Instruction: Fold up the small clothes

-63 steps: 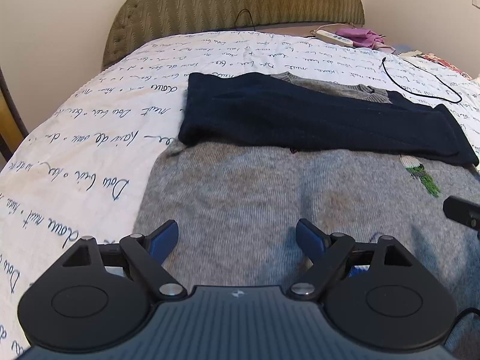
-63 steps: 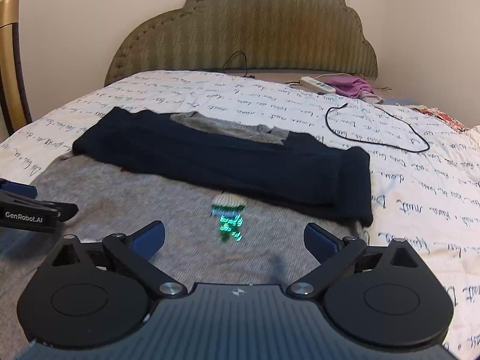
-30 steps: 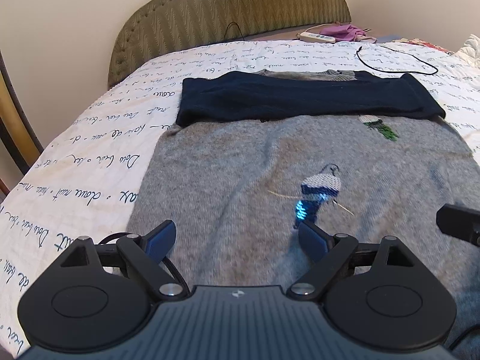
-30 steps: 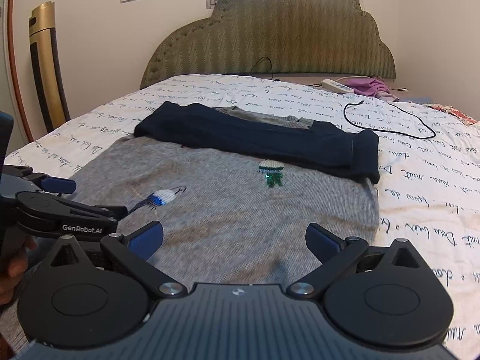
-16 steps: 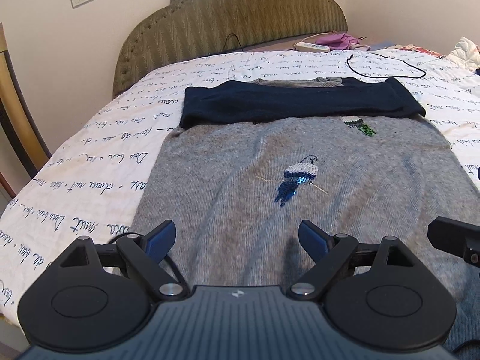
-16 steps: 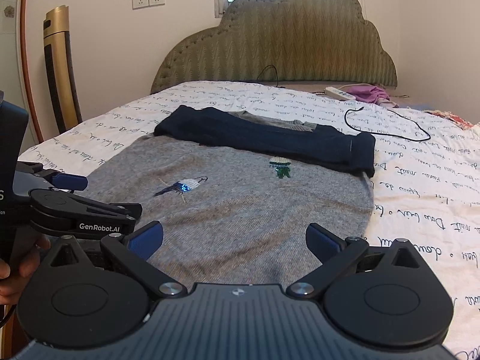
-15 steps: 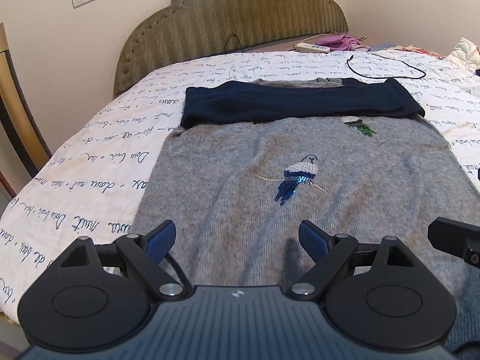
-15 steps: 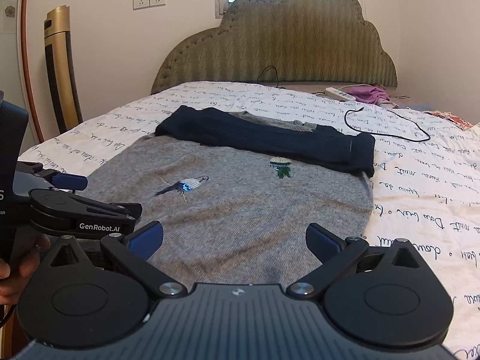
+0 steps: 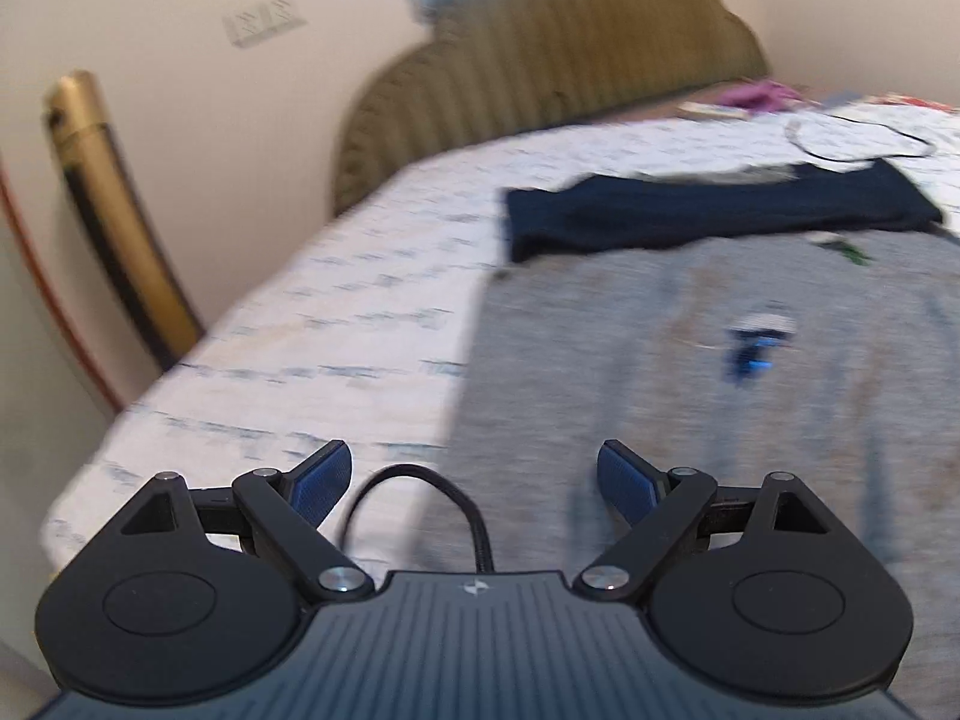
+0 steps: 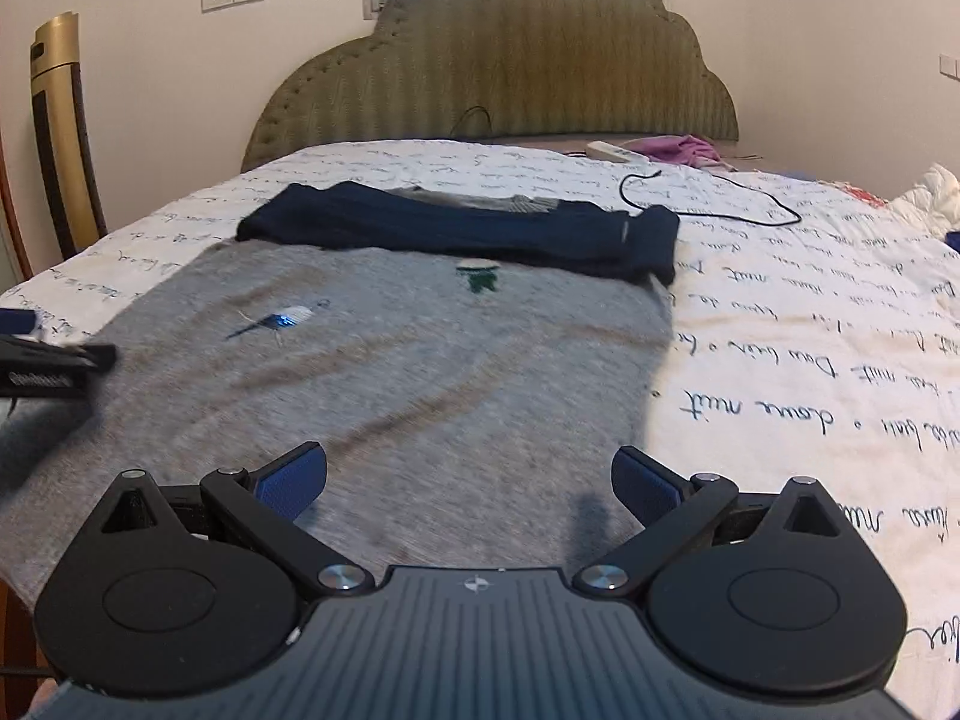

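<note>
A grey sweater [image 10: 420, 372] lies flat on the bed, with its navy sleeves [image 10: 468, 228] folded across the top. It carries a small blue bird patch [image 10: 282, 319] and a green patch [image 10: 477, 277]. My right gripper [image 10: 469, 483] is open and empty over the sweater's near right hem. My left gripper [image 9: 474, 480] is open and empty at the sweater's [image 9: 720, 372] near left edge; it also shows in the right wrist view [image 10: 54, 363]. The left wrist view is blurred.
The bed has a white sheet with script writing [image 10: 810, 360] and an olive headboard [image 10: 498, 66]. A black cable [image 10: 714, 198], a power strip [image 10: 609, 150] and pink cloth [image 10: 678, 150] lie at the far right. A gold-and-black chair [image 10: 60, 138] stands left of the bed.
Both grippers have drawn back toward the sweater's near hem. The left gripper has swung left toward the sweater's left edge. Both stay open.
</note>
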A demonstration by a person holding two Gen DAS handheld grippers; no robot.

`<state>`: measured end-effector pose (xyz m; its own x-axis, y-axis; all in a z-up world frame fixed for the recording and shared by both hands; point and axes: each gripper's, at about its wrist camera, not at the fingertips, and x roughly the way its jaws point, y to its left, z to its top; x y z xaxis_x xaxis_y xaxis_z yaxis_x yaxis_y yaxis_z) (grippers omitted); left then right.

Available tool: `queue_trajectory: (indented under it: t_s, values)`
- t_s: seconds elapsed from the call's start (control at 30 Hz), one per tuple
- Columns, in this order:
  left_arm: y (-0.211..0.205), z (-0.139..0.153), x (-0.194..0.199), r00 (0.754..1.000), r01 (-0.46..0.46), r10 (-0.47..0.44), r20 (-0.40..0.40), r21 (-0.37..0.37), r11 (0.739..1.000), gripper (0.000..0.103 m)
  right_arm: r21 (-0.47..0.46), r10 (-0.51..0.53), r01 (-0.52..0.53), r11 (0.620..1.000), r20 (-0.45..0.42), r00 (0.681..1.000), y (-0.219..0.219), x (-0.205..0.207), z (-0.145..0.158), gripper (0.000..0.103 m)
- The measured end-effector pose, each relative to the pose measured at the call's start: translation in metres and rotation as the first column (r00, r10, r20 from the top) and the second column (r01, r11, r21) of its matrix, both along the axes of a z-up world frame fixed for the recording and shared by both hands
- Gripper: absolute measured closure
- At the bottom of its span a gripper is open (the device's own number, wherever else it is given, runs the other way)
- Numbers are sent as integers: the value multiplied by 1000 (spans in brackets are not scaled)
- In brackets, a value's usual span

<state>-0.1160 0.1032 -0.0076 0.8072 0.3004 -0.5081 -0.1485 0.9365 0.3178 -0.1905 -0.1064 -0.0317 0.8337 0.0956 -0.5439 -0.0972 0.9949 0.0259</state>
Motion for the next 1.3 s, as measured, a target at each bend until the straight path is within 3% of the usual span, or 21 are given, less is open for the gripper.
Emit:
queue_trajectory:
  t_s: [0.1, 0.27, 0.33, 0.4, 0.53, 0.6, 0.67, 0.7, 0.77, 0.8, 0.97, 1.07, 1.13, 1.2, 1.3]
  values:
    - [16, -2, 1, 999, -42, 41, 14, 55, 998, 13, 31, 2, -2, 1000, -3, 1000, -2, 0, -1, 1]
    - [37, -8, 7, 998, -18, 8, -62, -166, 986, 13, 149, 36, -34, 988, -13, 999, 0, 1, 0, 0]
    - [35, -11, 9, 998, -22, 10, -67, -184, 983, 13, 171, 51, -47, 984, -17, 999, 3, 1, -2, 1]
    - [31, -10, 7, 998, -12, 3, -61, -152, 988, 13, 143, 53, -49, 988, -26, 998, 6, 1, 1, 1]
    - [29, 9, -8, 999, 9, -12, 48, 60, 998, 13, -20, 26, -25, 999, 24, 999, 3, -8, 19, 1]
    - [38, 19, -11, 995, -31, 21, 93, 101, 994, 13, -59, 23, -20, 998, 39, 999, -2, -13, 27, 0]
    - [52, 24, -10, 996, -22, 20, 81, 24, 999, 13, -82, 30, -27, 996, 33, 999, -3, -15, 28, 0]
    - [58, 22, -8, 999, 5, -4, 33, -40, 999, 13, -83, 36, -34, 996, 16, 999, -3, -14, 25, 0]
    - [67, 15, -7, 997, 63, -70, -35, -163, 985, 13, -67, 40, -42, 997, -31, 999, -3, -8, 14, 0]
    - [68, 13, -10, 995, 81, -91, -45, -183, 980, 12, -62, 42, -46, 997, -58, 997, -2, -7, 8, 1]
    - [63, 5, -29, 983, 148, -154, -103, -62, 987, 13, -71, 75, -78, 994, -55, 996, 2, -18, 6, 1]
    - [53, 0, -51, 970, 242, -237, -59, 85, 967, 12, -5, 78, -78, 997, -38, 996, -6, -25, 14, 0]
    - [46, -4, -57, 960, 275, -262, -96, 162, 948, 12, 39, 69, -67, 997, -35, 997, -11, -28, 17, 0]
    - [44, -7, -58, 950, 305, -289, -118, 147, 941, 12, 77, 71, -67, 995, -50, 996, -15, -29, 17, 0]
    - [54, -8, -47, 959, 255, -250, -135, 21, 967, 12, 112, 82, -74, 991, -69, 994, -19, -31, 16, 0]
